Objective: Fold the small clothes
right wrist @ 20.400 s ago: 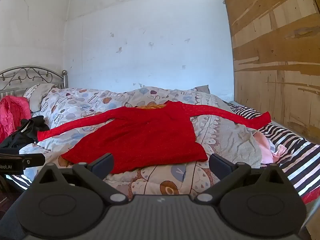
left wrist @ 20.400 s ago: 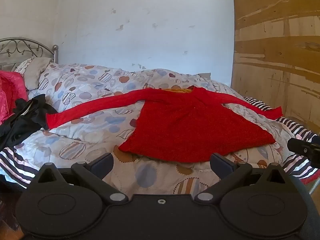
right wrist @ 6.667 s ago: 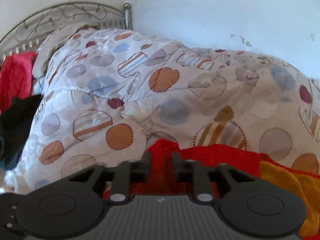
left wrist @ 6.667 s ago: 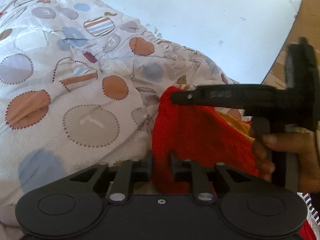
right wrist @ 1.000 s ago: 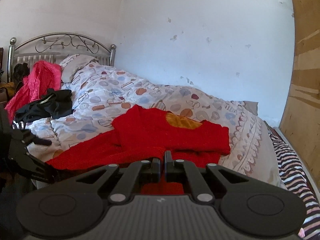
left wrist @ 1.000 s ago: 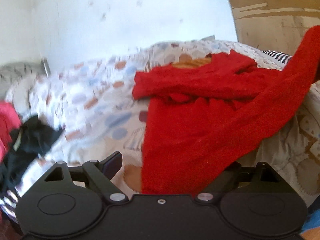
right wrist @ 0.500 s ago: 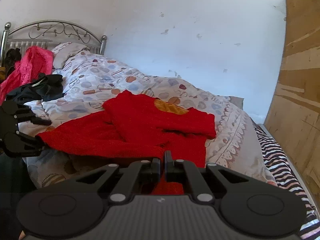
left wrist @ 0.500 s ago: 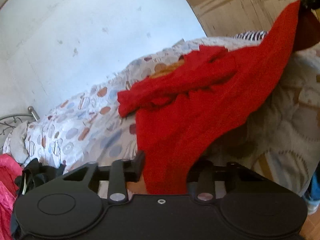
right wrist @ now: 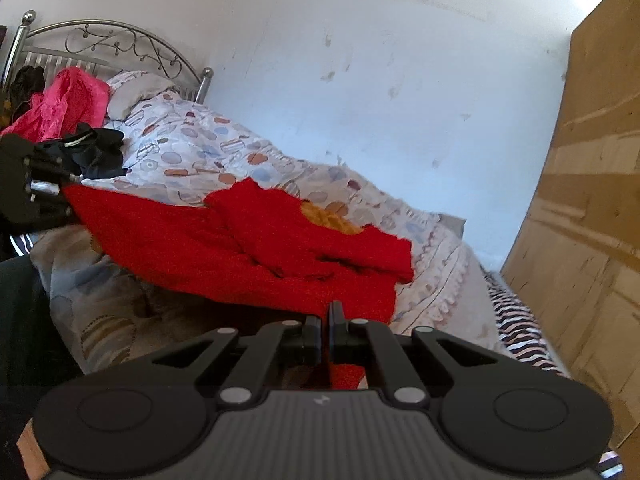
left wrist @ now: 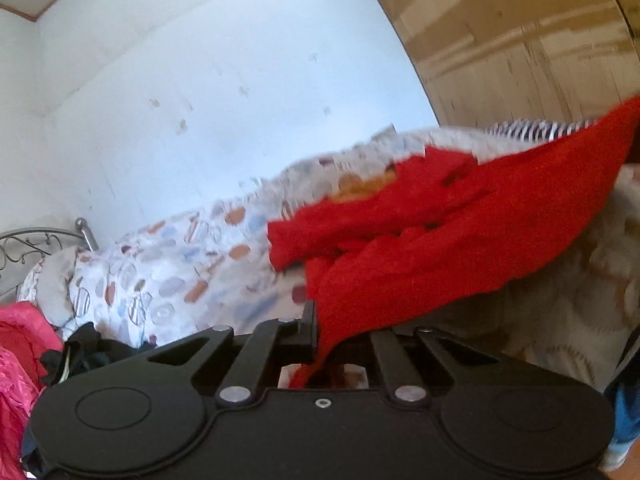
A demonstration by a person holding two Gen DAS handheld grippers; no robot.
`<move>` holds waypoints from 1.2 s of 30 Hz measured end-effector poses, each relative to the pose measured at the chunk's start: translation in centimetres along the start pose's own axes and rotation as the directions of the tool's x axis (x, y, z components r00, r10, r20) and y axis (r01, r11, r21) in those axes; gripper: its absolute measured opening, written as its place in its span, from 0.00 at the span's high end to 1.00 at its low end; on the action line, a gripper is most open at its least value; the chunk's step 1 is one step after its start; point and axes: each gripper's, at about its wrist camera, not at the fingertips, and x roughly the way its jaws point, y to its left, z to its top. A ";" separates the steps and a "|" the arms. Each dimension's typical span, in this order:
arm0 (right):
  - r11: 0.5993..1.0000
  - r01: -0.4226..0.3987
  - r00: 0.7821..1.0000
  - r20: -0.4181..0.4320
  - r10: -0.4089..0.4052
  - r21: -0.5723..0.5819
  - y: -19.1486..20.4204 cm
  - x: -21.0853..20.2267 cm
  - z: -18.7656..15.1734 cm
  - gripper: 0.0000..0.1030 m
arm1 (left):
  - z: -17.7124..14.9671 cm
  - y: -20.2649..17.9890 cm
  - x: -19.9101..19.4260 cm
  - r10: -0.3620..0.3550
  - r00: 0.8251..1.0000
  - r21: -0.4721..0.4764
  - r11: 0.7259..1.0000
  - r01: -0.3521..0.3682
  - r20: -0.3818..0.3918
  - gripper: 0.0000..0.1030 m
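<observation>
The bed (right wrist: 192, 160) fills most of both views, covered by a quilt (right wrist: 224, 152) printed with round patches; its metal headboard (right wrist: 120, 44) is cut off at the left edge of the right wrist view, and only a corner of it shows in the left wrist view. A striped sheet (right wrist: 516, 320) shows at the far side of the bed, next to a wooden panel (right wrist: 592, 184) that runs out of frame. The red garment (right wrist: 248, 248) lies across the near half of the quilt, its sleeves folded in over the chest and a yellow patch (right wrist: 328, 216) visible at the neckline; the lower hem is lifted clear of the bed at both bottom corners. The left wrist view is blurred, so the fabric texture and the quilt pattern are hard to make out there. A pink cloth (right wrist: 68, 100) and a dark garment (right wrist: 92, 152) are piled near the headboard, partly overlapping; their shapes cannot be read. The left gripper (left wrist: 320, 344) is clamped on one hem corner of the red garment (left wrist: 420, 260), and its right finger is hidden behind the cloth. The right gripper (right wrist: 329, 332) is pressed tight on the other hem corner, with a strip of red cloth showing below the fingers. In the right wrist view the left gripper (right wrist: 60, 196) appears at the left edge, partly cut off.
</observation>
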 end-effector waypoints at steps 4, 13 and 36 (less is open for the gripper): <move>1.000 0.013 0.999 0.031 -0.013 -0.003 0.2 -2.8 0.1 0.97 | 1.0 0.6 -2.5 -0.012 0.999 -0.015 1.000 0.012 0.033 0.96; 1.000 -0.014 0.993 0.121 0.012 0.015 -0.6 -12.6 3.6 0.97 | 2.9 2.5 -13.0 -0.083 0.995 -0.065 0.994 0.086 0.059 0.95; 0.998 -0.003 0.997 0.079 0.008 -0.057 -9.4 11.7 12.0 0.97 | 12.1 7.2 6.7 -0.104 0.994 -0.115 0.988 0.099 -0.039 0.94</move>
